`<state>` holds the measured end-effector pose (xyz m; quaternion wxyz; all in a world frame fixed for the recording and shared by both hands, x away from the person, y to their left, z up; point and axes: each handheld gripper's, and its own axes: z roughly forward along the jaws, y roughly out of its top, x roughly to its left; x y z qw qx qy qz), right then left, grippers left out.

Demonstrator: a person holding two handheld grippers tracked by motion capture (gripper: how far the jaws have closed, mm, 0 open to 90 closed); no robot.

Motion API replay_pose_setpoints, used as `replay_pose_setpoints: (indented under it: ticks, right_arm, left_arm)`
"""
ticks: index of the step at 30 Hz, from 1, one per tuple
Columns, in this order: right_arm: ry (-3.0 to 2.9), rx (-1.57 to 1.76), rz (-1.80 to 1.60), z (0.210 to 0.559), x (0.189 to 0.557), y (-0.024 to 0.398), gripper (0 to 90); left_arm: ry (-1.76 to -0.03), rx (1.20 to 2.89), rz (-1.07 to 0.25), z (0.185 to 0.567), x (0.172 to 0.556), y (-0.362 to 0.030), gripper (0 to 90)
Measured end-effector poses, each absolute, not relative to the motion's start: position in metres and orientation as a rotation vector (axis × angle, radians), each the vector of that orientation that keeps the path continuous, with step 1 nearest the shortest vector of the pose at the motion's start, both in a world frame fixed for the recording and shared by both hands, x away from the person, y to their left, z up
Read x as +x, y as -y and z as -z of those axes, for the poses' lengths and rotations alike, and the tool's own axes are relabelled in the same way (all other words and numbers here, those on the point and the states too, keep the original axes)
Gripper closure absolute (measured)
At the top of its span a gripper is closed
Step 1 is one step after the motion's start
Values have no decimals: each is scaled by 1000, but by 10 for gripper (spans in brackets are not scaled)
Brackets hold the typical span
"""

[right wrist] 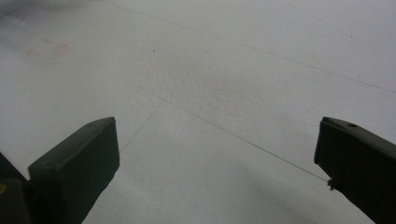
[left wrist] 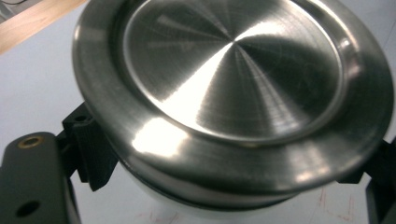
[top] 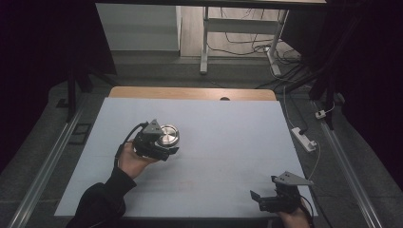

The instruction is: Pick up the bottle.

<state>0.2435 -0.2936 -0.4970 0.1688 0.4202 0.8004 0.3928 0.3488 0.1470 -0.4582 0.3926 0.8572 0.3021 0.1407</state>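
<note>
A round container with a brushed steel lid [top: 169, 135] and a white body sits between the jaws of my left gripper [top: 166, 142] at the table's middle left. In the left gripper view the lid [left wrist: 233, 93] is tilted towards the camera, and the black jaws of the left gripper [left wrist: 231, 161] press on the body from both sides just under its rim. My right gripper [top: 260, 198] rests low at the near right corner, held in a hand. Its jaws stand wide apart over the bare white sheet, with nothing between them [right wrist: 217, 163].
A white sheet [top: 228, 142] covers the table, and a strip of bare wood [top: 190, 93] shows along the far edge. A power strip [top: 304, 138] and cables lie on the floor to the right. Desk legs [top: 204, 47] stand beyond the table.
</note>
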Motion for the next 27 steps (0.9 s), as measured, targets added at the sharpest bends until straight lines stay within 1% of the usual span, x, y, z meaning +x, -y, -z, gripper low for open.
replay_pose_setpoints:
  ticks: [13, 27]
  right_arm:
    - [-2277, 1201, -1125, 497, 244, 294, 0]
    - [-2280, 1199, -1122, 497, 244, 294, 0]
  left_arm:
    - [-710, 2183, -325, 451, 361, -121, 151]
    - [-640, 2196, -296, 445, 361, -92, 151]
